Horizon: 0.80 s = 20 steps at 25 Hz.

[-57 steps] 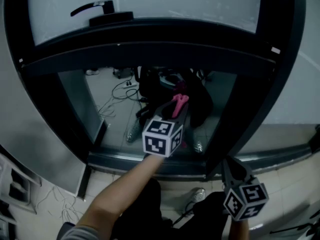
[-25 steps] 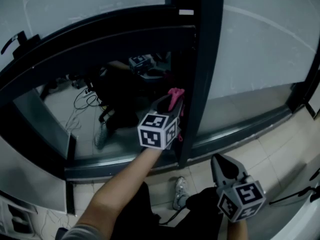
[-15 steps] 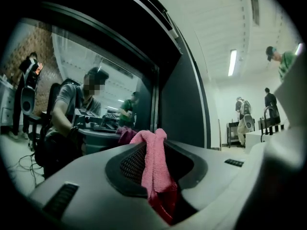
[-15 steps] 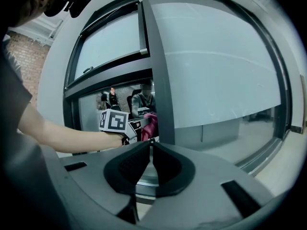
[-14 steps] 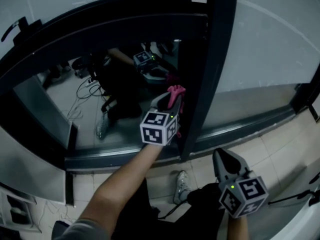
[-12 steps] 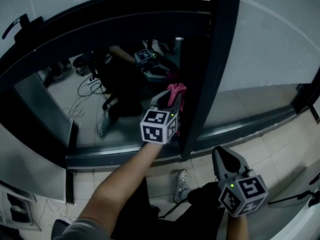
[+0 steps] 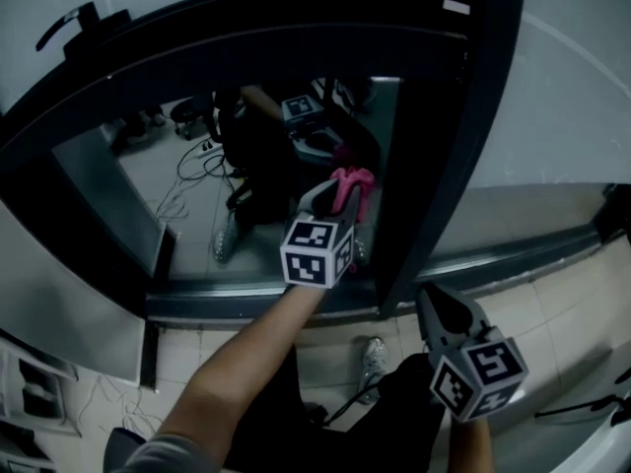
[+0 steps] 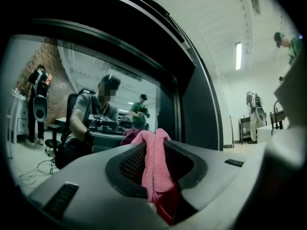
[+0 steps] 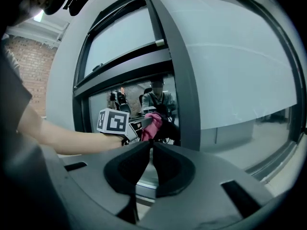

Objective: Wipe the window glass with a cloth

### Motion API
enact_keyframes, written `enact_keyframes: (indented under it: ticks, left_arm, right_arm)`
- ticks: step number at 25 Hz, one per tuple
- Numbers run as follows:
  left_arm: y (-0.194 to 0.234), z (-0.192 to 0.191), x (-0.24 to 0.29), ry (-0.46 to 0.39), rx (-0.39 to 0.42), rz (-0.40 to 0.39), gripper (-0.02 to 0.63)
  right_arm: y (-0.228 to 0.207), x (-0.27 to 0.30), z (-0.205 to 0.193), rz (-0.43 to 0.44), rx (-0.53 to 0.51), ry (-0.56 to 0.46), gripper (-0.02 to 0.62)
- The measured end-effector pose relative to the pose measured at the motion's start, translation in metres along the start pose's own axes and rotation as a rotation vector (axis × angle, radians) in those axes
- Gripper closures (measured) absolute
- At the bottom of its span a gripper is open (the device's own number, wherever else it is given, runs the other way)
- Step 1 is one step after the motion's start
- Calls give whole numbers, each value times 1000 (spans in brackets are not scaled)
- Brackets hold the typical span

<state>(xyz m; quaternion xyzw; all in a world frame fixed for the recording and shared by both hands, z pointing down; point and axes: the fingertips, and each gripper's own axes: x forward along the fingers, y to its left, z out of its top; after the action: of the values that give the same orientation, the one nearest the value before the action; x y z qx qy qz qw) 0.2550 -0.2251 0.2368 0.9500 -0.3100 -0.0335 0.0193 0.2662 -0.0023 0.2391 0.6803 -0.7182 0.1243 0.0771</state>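
My left gripper (image 7: 344, 193) is shut on a pink cloth (image 7: 351, 185) and holds it up to the lower window glass (image 7: 197, 195), just left of the dark upright frame bar (image 7: 449, 136). In the left gripper view the pink cloth (image 8: 154, 166) hangs pinched between the jaws of the left gripper (image 8: 154, 140), with its dim reflection right behind it. I cannot tell whether cloth and glass touch. My right gripper (image 7: 442, 306) hangs low on the right, shut and holding nothing. In the right gripper view the right gripper (image 9: 151, 145) faces the cloth (image 9: 152, 122).
The glass reflects a seated person (image 8: 93, 121), other people and cables on a floor. A window handle (image 7: 67, 20) sits at the upper left. A frosted pane (image 7: 572, 106) lies right of the frame bar. Below are the sill (image 7: 246, 302), tiled floor (image 7: 562, 304) and a shoe (image 7: 373, 361).
The head view has swung, so the frame bar now stands further right. My left gripper keeps the cloth at the lower pane beside the bar. The right gripper has barely moved.
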Motion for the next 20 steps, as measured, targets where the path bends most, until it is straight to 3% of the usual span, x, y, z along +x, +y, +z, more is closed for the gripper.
enact_keyframes:
  ticks: [20]
  left_arm:
    - [119,11,-88,10,18,166,506]
  right_arm:
    - [99,88,13,198,-70,30,571]
